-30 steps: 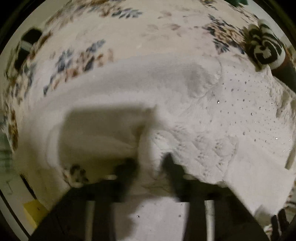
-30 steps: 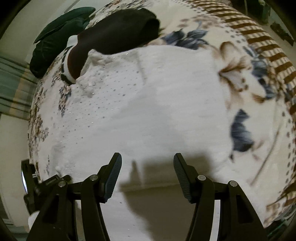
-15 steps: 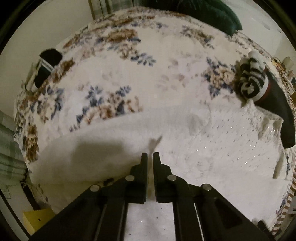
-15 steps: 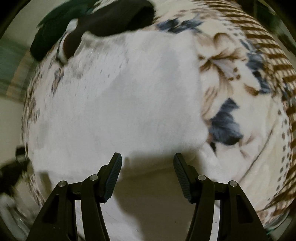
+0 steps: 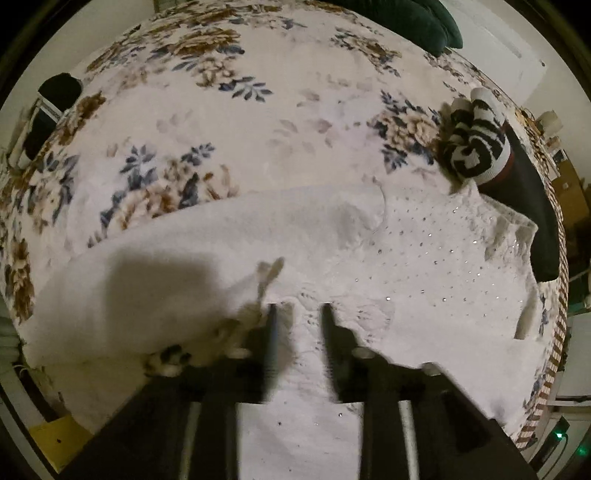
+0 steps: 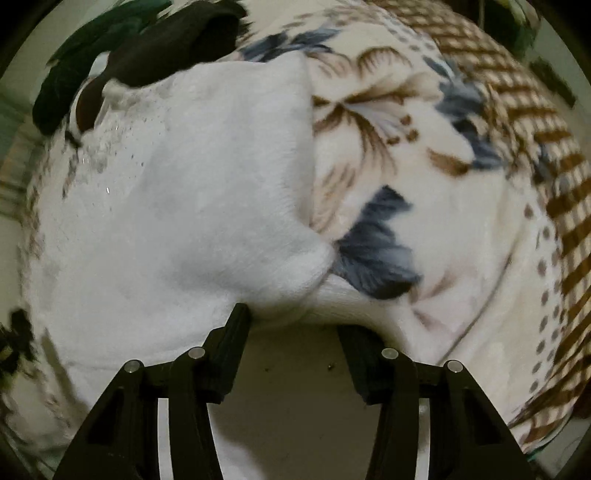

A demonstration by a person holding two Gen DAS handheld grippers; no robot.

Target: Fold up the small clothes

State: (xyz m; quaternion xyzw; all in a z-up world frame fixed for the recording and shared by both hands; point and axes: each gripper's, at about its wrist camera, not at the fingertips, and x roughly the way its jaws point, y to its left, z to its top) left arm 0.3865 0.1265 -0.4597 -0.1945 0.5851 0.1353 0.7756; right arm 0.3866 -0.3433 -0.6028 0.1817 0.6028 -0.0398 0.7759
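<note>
A white garment with small sequins lies spread on a floral blanket. My left gripper points down over its near part. Its blurred jaws are opening, with only flat cloth showing below the gap, and a small tuft of fabric stands just beyond the fingertips. In the right wrist view the same garment ends in a bunched corner. That corner sits between the closing jaws of my right gripper. The left fingertip touches the cloth, and the right fingertip is partly hidden under a fold.
A rolled black-and-white striped piece and a dark garment lie at the white garment's far right end. A dark green cushion sits at the back. The blanket's brown checked border marks the bed's edge.
The left gripper, shut half a second ago, now has its jaws apart and sits a little higher. The right gripper has come down onto the garment's corner and its jaws have narrowed.
</note>
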